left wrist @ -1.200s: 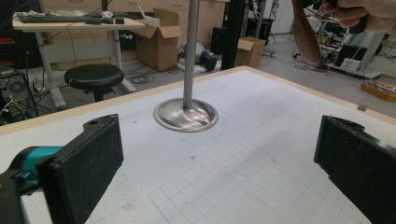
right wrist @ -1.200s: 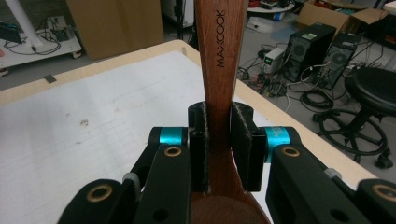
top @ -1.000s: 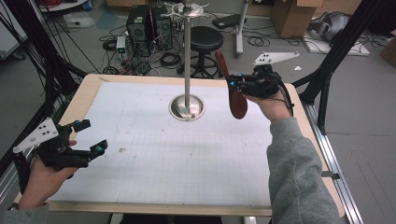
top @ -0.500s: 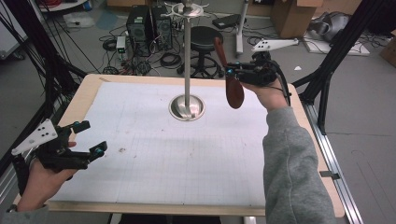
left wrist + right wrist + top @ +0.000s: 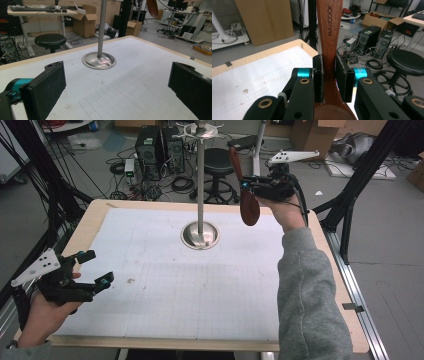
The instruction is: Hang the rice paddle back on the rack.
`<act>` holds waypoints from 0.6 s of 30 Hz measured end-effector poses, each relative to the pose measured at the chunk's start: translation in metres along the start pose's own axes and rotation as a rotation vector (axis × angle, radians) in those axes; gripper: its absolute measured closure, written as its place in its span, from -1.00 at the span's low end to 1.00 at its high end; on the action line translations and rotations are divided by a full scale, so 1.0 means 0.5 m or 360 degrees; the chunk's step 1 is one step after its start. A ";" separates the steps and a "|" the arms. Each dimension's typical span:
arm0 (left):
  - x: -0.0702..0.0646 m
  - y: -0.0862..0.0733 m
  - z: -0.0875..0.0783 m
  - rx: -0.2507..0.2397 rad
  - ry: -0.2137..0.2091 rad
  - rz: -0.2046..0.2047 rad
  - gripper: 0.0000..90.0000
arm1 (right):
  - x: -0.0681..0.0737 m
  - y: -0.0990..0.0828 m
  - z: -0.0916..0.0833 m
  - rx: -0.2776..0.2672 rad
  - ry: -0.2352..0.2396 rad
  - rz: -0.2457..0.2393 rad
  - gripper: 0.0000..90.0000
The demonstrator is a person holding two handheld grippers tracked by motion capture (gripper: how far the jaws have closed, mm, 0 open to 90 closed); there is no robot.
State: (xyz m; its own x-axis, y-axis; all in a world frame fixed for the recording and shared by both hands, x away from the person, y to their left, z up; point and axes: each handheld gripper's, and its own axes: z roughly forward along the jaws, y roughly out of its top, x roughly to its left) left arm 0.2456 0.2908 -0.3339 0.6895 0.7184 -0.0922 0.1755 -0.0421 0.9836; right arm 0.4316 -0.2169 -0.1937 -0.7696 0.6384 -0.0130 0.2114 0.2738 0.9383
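Pickup looks done: my right gripper point(image 5: 248, 184) has its jaws clamped on the neck of the wooden spoon point(image 5: 246, 195), held in the air, bowl down, beside the steel stand point(image 5: 200, 180). Hanging it on the hooks at the top (my guess at the goal) is left. My left gripper point(image 5: 95, 268) hovers with jaws wide and empty over the surface point(image 5: 200, 290), well apart; only the pole stands close.

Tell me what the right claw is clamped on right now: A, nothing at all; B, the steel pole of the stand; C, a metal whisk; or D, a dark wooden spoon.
D: in the right gripper view the right claw has both pads pressed against the handle of the wooden spoon, and the high view shows the spoon's bowl hanging below the claw, apart from the stand.
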 end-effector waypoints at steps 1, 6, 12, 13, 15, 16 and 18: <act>0.000 0.000 0.000 0.0001 0.0000 -0.0002 -0.96 | -0.001 0.002 0.001 0.0006 -0.0004 0.0005 0.73; 0.000 -0.002 -0.002 0.0003 0.0004 -0.0005 -0.96 | -0.008 0.016 0.002 -0.0019 0.0001 0.0012 0.73; -0.001 -0.004 -0.005 0.0005 0.0008 -0.0006 -0.96 | -0.013 0.031 0.007 -0.0049 -0.0015 0.0014 0.73; -0.001 -0.004 -0.006 0.0004 0.0008 -0.0002 -0.96 | -0.014 0.033 0.008 -0.0053 -0.0011 0.0013 0.73; 0.000 -0.004 -0.008 0.0001 0.0008 0.0001 -0.96 | -0.015 0.036 0.009 -0.0051 -0.0019 0.0008 0.73; 0.000 -0.005 -0.009 0.0000 0.0013 -0.0003 -0.96 | -0.016 0.037 0.009 -0.0056 -0.0012 0.0017 0.73; 0.002 -0.007 -0.011 0.0005 0.0021 -0.0007 -0.96 | -0.019 0.039 0.011 -0.0072 -0.0012 0.0024 0.73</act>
State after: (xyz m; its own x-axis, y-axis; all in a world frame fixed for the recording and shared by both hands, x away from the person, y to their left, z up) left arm 0.2417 0.2954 -0.3367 0.6796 0.7275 -0.0942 0.1807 -0.0415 0.9827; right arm 0.4463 -0.2139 -0.1773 -0.7619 0.6476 -0.0011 0.1954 0.2316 0.9530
